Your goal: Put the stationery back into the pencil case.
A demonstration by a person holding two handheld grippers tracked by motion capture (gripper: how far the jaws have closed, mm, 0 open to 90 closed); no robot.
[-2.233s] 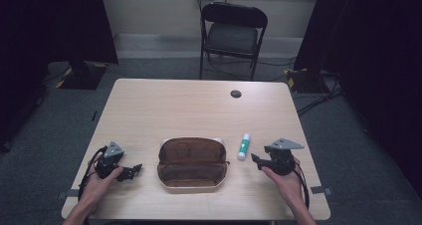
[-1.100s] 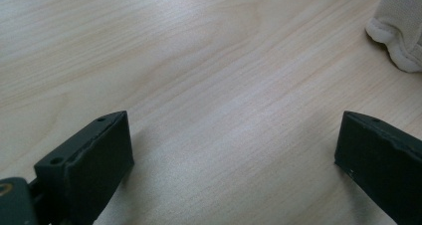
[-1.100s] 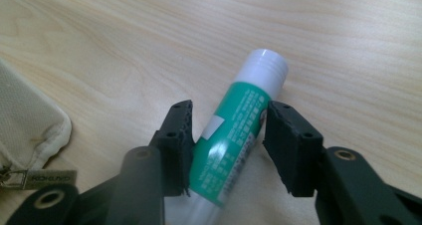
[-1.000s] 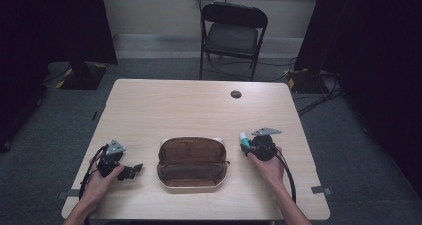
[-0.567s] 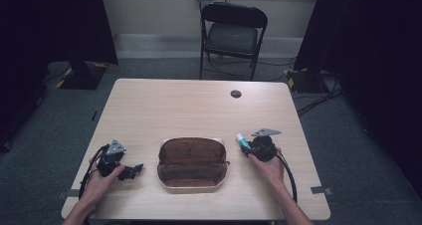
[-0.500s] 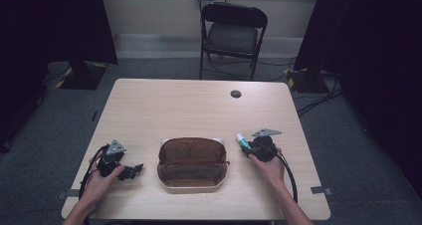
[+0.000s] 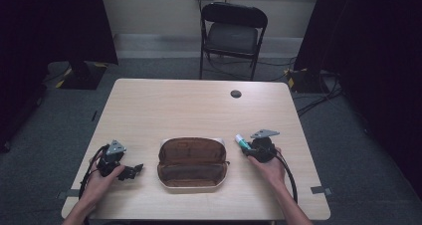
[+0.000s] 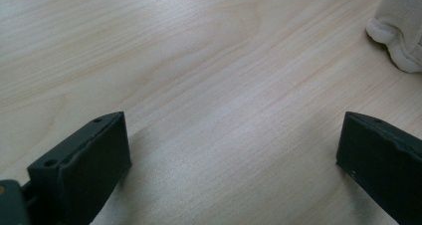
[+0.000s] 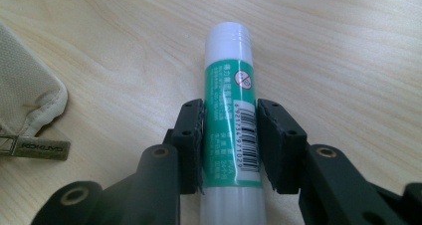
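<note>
A green-and-white glue stick (image 9: 230,120) lies on the wooden table (image 7: 189,110), just right of an open brown pencil case (image 7: 192,161). My right gripper (image 9: 229,150) is shut on the glue stick, its two black jaws pressed against the tube's sides. From above, that right gripper (image 7: 249,149) sits at the case's right end with the glue stick (image 7: 242,142) poking out toward the far left. My left gripper (image 7: 133,169) rests on the table left of the case. Its jaws stand wide apart over bare wood in the left gripper view, holding nothing.
The case's beige outer edge (image 8: 398,31) and its metal zip tag (image 9: 35,148) lie close to the grippers. A small black disc (image 7: 236,93) sits near the table's far edge. A black folding chair (image 7: 231,33) stands beyond the table.
My right gripper moved left to the glue stick and closed on it. The left gripper stayed where it was.
</note>
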